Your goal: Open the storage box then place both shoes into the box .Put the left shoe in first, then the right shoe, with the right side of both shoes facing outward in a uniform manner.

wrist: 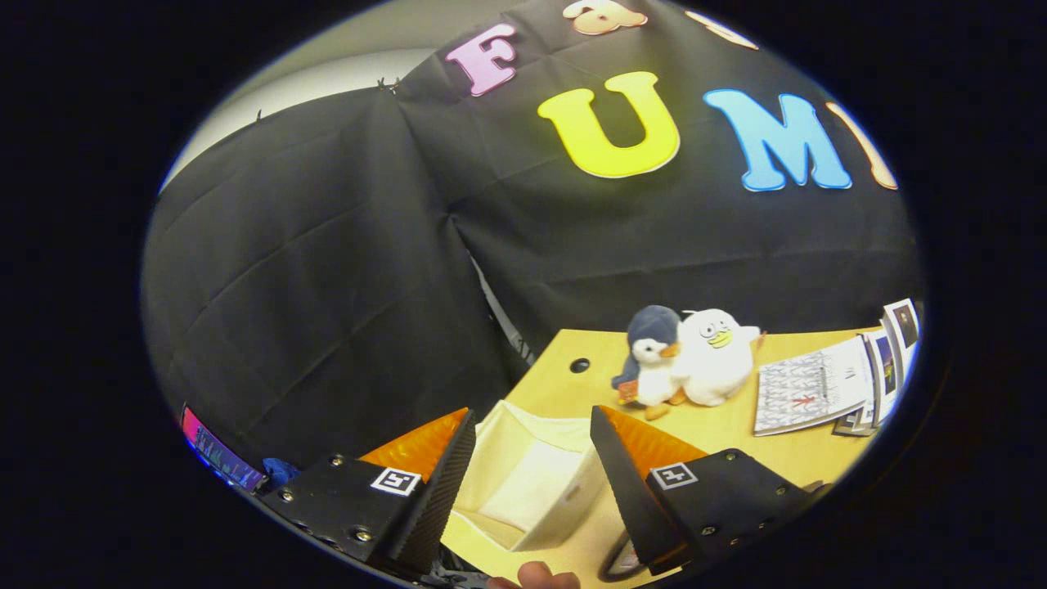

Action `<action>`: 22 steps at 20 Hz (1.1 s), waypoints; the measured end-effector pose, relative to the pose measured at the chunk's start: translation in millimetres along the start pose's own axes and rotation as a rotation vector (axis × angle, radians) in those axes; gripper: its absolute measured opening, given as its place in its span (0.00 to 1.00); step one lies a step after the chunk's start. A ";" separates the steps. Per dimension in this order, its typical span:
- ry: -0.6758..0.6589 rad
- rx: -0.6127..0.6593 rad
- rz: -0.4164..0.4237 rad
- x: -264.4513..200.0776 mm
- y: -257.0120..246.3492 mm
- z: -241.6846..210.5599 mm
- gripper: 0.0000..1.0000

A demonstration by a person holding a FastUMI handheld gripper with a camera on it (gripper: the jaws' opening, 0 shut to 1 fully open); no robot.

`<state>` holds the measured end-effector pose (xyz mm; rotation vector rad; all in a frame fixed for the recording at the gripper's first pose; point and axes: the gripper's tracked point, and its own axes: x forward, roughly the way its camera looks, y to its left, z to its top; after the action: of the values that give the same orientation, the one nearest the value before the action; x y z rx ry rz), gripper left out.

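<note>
A pale cream storage box (523, 478) stands open on the wooden table (720, 425), its bare inside seen between and below my fingers. My gripper (532, 425) hangs above it, tilted, its fingers wide apart and holding nothing. Part of a round dark-rimmed object (623, 560) peeks out under the right finger; I cannot tell what it is.
Two plush toys, a blue penguin (652, 356) and a white duck (716, 356), sit beyond the box. Printed sheets and cards (834, 380) lie to their right. The table has a cable hole (579, 365). A person's fingertip (536, 575) shows below the box. Black cloth walls the booth.
</note>
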<state>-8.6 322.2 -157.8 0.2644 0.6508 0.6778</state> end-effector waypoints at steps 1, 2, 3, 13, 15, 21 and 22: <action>0.003 -0.005 -0.032 -5.5 -13.7 -9.3 0.87; 0.007 -0.010 -0.062 -9.4 -26.5 -20.5 0.87; 0.015 -0.009 -0.093 -13.1 -39.6 -32.2 0.87; 0.180 0.034 -0.286 -28.2 -131.7 -173.1 0.87; 0.212 0.071 -0.292 -26.9 -138.9 -197.7 0.87; 0.338 0.075 -0.330 -21.1 -153.9 -260.6 0.87; 0.361 0.082 -0.338 -21.8 -157.0 -268.9 0.87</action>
<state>-114.5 194.9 -422.4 0.1018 1.0427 0.3749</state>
